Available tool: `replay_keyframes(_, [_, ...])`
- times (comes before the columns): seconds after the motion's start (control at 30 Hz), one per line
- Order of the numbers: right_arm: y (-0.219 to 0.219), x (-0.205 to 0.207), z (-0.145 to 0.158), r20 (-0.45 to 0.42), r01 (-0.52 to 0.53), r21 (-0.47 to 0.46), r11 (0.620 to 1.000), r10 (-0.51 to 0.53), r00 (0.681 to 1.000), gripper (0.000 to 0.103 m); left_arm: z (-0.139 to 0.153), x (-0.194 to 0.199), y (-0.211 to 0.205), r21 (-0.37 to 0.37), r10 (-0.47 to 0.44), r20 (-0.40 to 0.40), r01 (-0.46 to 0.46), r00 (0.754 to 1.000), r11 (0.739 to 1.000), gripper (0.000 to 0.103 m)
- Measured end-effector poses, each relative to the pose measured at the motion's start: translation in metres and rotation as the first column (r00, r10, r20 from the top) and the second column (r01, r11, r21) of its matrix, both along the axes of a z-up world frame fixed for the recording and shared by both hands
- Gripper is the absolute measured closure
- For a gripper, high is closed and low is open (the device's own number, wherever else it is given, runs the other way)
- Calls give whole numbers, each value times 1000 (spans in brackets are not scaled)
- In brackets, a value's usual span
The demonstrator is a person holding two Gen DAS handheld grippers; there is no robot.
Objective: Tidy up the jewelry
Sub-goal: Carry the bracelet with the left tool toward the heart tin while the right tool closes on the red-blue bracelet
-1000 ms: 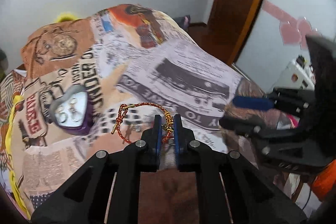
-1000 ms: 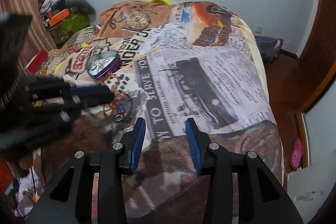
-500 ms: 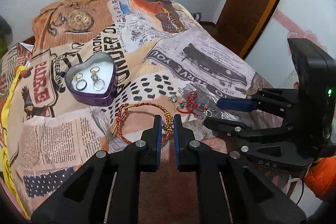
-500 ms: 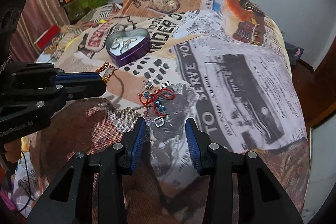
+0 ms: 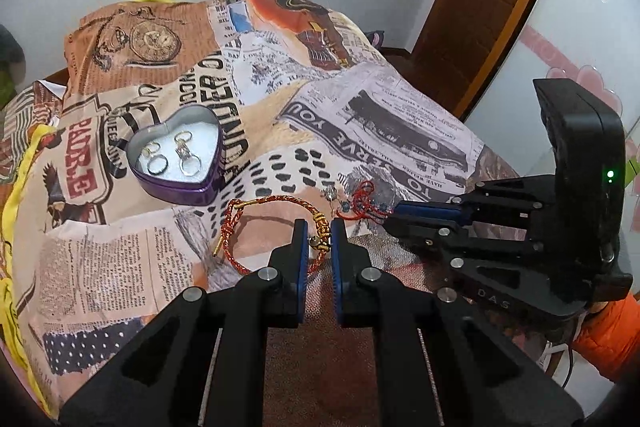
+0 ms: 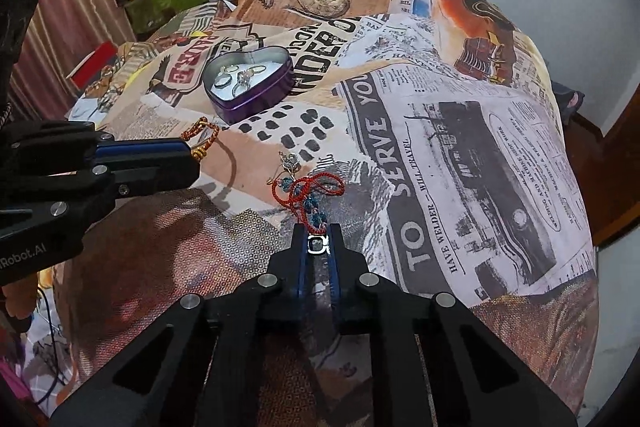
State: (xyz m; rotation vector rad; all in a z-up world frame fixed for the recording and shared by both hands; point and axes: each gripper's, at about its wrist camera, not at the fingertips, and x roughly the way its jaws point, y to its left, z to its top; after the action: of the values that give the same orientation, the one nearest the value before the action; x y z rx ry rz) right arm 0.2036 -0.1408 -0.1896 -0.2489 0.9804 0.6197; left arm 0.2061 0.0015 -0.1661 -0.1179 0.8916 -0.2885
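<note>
Left wrist view: my left gripper was clenched on the red-and-gold braided bracelet, pinching it at the gold beads; the rest of the loop lay on the printed bedspread just in front of the jaws. My right gripper came in from the right, tips at the red cord piece with blue beads. The heart-shaped purple tin sat open, further up the bed and to the left, near but apart from both pieces. Inside on the pale lining: several rings and a small linked metal piece; I couldn't tell exactly what it was. No lid was visible.

Right wrist view: my right gripper was closed down on the silver square clasp at the near end of the red cord piece, whose loops trailed away over the spread. A small silver charm lay just beyond. My left gripper held the bracelet at left. The tin sat beyond, rings inside, with room left.

To do it well, I judged: lift straight and slowly so the cord didn't snag the fabric, keep the pinch firm on the slippery clasp, carry each piece clear over the rim, then release low into the tin.
</note>
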Motion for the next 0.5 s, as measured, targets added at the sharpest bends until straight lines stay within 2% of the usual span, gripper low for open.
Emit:
replay_keyframes(0.17, [-6,-1,17,19,15,30,999,-16,1000,95,15,-2,8,-2,14,39,-14,999,1000,94])
replay_keyframes(0.5, [2,5,66,125,20,91,996,-31,992,95,43,0,34,-3,63,111,-63,992,998,94])
